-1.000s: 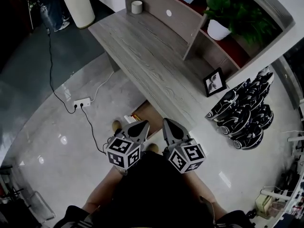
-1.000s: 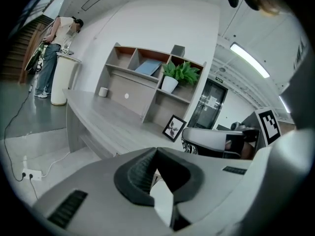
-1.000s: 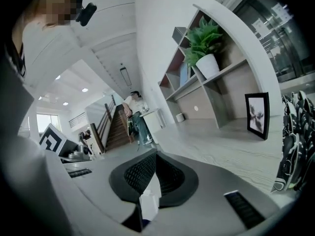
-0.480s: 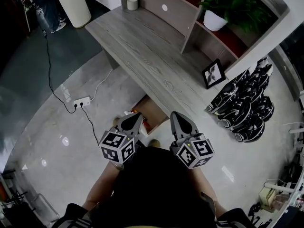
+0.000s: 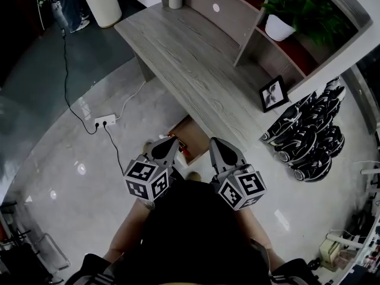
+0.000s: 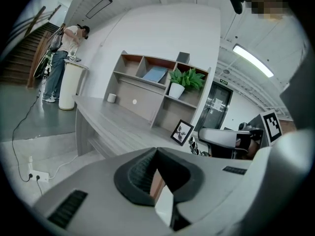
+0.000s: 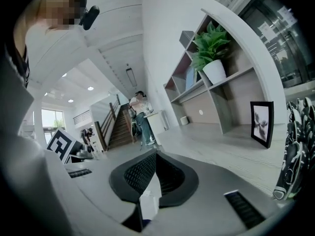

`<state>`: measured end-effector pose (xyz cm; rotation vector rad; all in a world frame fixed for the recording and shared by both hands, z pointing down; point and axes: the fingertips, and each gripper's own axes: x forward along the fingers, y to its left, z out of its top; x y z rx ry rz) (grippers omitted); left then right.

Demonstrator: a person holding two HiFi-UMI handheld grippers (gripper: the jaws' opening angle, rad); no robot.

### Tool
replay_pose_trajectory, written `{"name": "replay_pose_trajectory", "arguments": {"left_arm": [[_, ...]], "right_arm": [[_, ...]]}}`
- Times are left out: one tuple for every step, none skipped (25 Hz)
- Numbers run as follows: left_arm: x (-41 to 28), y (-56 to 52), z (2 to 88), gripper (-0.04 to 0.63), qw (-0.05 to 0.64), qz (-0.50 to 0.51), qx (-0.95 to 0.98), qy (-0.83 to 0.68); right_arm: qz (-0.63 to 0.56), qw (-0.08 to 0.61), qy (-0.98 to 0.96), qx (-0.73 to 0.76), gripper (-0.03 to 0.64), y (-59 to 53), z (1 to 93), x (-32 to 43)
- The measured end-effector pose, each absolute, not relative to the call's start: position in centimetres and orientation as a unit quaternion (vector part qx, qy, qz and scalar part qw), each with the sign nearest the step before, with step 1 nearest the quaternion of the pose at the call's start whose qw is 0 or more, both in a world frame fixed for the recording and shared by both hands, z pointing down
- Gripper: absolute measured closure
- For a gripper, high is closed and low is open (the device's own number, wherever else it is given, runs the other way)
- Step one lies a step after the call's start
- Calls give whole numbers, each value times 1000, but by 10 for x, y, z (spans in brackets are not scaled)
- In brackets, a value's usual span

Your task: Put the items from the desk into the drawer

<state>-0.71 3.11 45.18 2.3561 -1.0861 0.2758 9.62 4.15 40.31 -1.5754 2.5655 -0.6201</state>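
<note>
Two clenched, empty: left hand-held gripper (image 5: pixel 169 140), right hand-held gripper (image 5: pixel 212 141), hanging beside the open drawer (image 5: pixel 191 134) | picture frame (image 5: pixel 272 94) is leaning near the right edge of the counter (image 5: pixel 190 58) | likely light, stiff, glass-fronted, fragile | pinching its top rim is looking safest

Your table (image 5: pixel 190 64) shows grey wood grain with a matt, faintly streaked finish, and the shelf unit (image 5: pixel 199 5) along its far edge matches it. The floor (image 5: pixel 53 153) is polished and glossy, with bright spots of light on it. Your left tongs (image 5: pixel 169 141) and right tongs (image 5: pixel 213 142) are matt grey plastic with ribbed black pads (image 6: pixel 140 173). The plant pot (image 5: pixel 279 27) looks smooth and white, the picture frame (image 5: pixel 271 94) plain black
</note>
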Motion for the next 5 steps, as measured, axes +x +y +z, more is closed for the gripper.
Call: {"name": "replay_pose_trajectory", "arguments": {"left_arm": [[-7,31,452,597,264,101,871,-402],[-7,31,453,598,265,100,870,-403],[-7,30,454,598,265,99,870,-405],[-8,29,454,598,265,98,869,-406],[-8,29,455,598,265,98,868,-408]], "right_arm": [[-200,32,836,-510,624,41,403,95],[-199,31,837,-509,624,41,404,94],[-200,32,837,-508,624,40,404,94],[-200,33,837,-508,624,39,404,94],[-200,34,838,-507,624,38,404,94]]}}
